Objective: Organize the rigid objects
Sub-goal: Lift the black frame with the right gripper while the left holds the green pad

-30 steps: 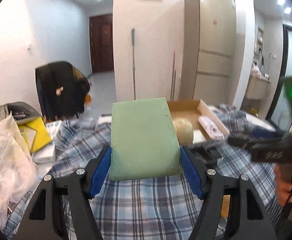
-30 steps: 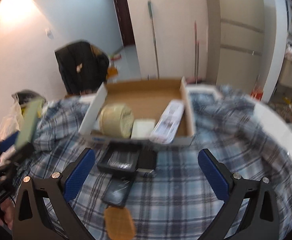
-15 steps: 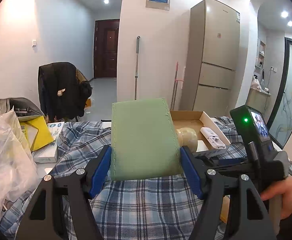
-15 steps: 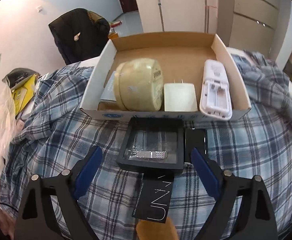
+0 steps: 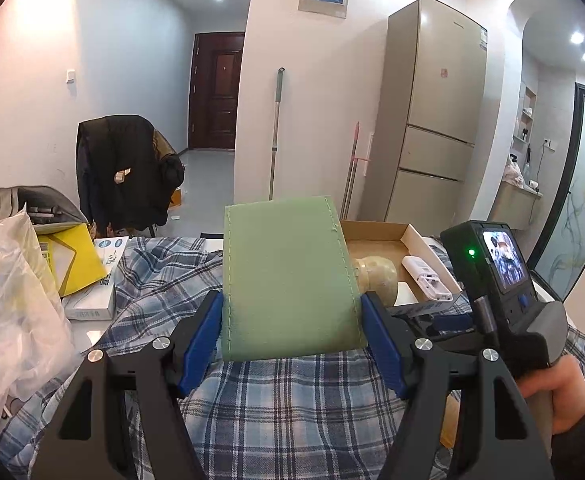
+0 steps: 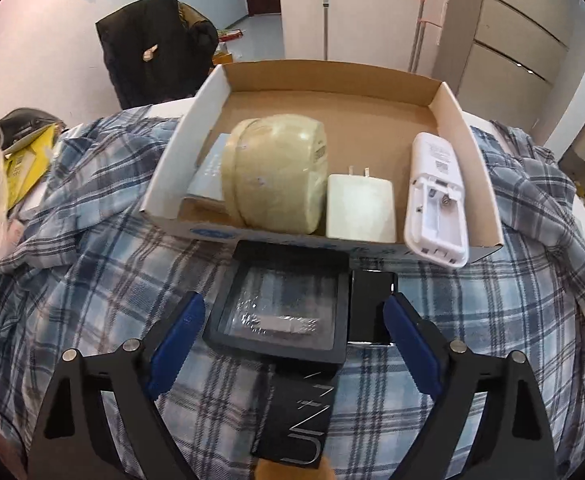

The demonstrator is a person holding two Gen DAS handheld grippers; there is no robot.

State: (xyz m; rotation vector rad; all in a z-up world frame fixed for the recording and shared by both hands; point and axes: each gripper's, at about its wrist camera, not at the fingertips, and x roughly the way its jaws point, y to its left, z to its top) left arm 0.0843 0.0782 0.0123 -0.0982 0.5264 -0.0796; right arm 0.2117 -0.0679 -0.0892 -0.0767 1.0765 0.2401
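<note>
I am gripping a green stitched pouch (image 5: 288, 280) in the left gripper (image 5: 292, 330), raised above the plaid cloth (image 5: 292, 412), short of the cardboard box (image 6: 448, 104). I am hovering the right gripper (image 6: 292, 340), jaws wide, around a black display case (image 6: 280, 312) lying just in front of that box, which is holding 1 tape roll (image 6: 276, 176), 1 charger (image 6: 360, 206) and 1 remote (image 6: 436, 196).

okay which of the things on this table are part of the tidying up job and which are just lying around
Part of the job:
green case, clamped in the left gripper
cardboard box
black framed case, between the open right gripper fingers
black card sleeve

Lying about:
plastic bag
yellow envelope
black jacket
</note>
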